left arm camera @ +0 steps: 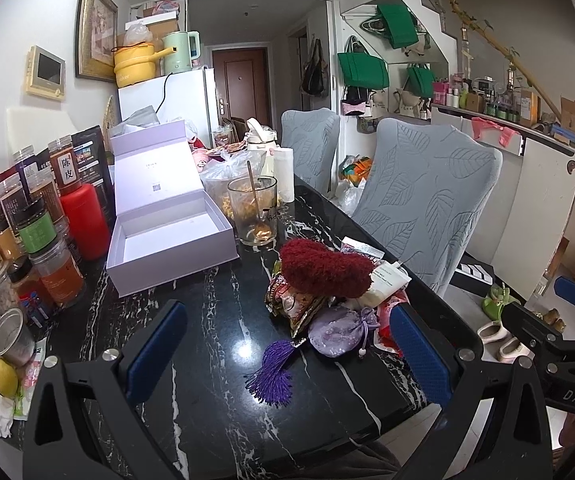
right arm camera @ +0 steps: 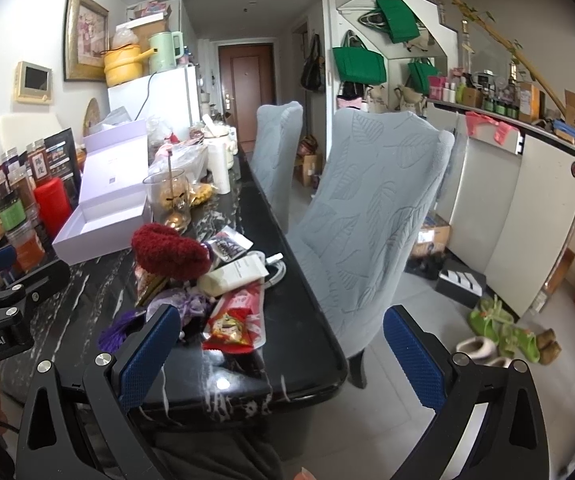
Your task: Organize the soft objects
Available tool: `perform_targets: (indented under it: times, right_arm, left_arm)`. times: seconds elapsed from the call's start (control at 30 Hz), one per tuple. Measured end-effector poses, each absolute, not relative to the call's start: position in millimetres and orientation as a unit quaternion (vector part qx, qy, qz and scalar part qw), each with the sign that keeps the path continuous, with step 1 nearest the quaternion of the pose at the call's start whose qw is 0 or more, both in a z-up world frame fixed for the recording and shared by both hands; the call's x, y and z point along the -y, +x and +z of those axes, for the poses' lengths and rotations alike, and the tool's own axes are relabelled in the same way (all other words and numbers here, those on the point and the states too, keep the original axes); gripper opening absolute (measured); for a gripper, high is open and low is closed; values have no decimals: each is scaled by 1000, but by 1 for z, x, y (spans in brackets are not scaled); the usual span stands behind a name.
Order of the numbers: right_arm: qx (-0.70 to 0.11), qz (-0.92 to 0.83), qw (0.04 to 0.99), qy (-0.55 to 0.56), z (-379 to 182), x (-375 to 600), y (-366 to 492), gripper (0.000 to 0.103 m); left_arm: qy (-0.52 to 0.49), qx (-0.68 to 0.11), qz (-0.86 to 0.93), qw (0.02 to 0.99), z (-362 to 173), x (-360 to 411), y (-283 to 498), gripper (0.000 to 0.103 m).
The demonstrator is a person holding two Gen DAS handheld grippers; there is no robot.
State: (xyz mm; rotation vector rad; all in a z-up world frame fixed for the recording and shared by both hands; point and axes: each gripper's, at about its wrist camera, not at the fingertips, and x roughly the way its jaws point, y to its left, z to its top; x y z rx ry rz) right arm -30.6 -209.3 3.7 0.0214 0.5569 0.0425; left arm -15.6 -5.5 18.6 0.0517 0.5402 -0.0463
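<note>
A fuzzy dark red knit piece (left arm camera: 325, 266) (right arm camera: 169, 252) lies on top of a pile on the black marble table (left arm camera: 215, 320). Below it are a lilac drawstring pouch (left arm camera: 341, 330) with a purple tassel (left arm camera: 273, 376), a white tube (right arm camera: 233, 274) and a red snack packet (right arm camera: 235, 322). An open lilac box (left arm camera: 171, 236) (right arm camera: 99, 216) stands to the left, empty. My left gripper (left arm camera: 287, 356) is open and empty just in front of the pile. My right gripper (right arm camera: 283, 354) is open and empty over the table's right edge.
Spice jars (left arm camera: 39, 240) and a red bottle (left arm camera: 85, 222) line the left wall. A glass with a spoon (left arm camera: 253, 210) stands behind the pile. Two grey-covered chairs (right arm camera: 367, 216) stand along the table's right side. Shoes (right arm camera: 503, 332) lie on the floor.
</note>
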Motion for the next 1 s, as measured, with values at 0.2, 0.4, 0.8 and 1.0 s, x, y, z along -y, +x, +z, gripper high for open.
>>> perform_targets:
  times: [0.2, 0.4, 0.8, 1.0]
  right_arm:
    - [-274, 22, 961, 11, 4, 210, -33, 103]
    - [-277, 21, 960, 14, 3, 210, -32, 103]
    - [-290, 27, 955, 46, -7, 227, -19, 103]
    - [-302, 31, 951, 54, -17, 232, -8, 103]
  left_arm:
    - [23, -268, -24, 963, 18, 6, -16, 103]
    - [24, -274, -32, 961, 18, 9, -13, 103]
    - [23, -296, -72, 952, 10, 19, 12, 103]
    - [24, -306, -87, 948, 0, 25, 30, 103]
